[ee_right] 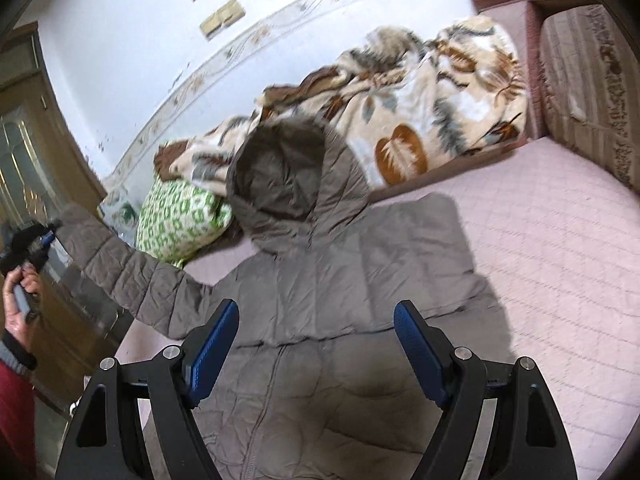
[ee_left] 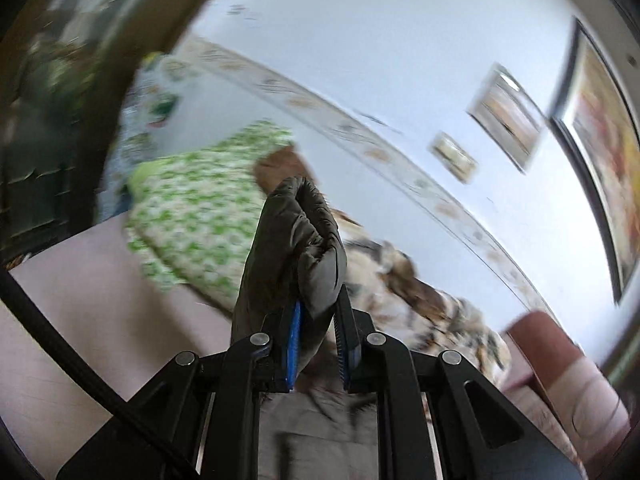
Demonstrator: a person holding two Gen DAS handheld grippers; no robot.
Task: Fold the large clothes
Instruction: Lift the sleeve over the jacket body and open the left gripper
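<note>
Blue-padded jaws of the right gripper (ee_right: pixel 316 344) stand wide apart and empty above the zipped front of a grey hooded puffer jacket (ee_right: pixel 320 288), which lies spread face-up on a pink quilted bed cover (ee_right: pixel 552 248). At far left, the left gripper (ee_right: pixel 48 240), held in a person's hand (ee_right: pixel 20 296), is clamped on the cuff of the jacket's sleeve (ee_right: pixel 120 264), lifted clear of the bed. A leaf-patterned blanket (ee_right: pixel 420 104) and green-and-white pillow (ee_right: pixel 180 216) sit by the wall.

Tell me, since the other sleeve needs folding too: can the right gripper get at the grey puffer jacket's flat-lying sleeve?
Probably yes: the right gripper is open above the jacket, nothing covering that sleeve.
</note>
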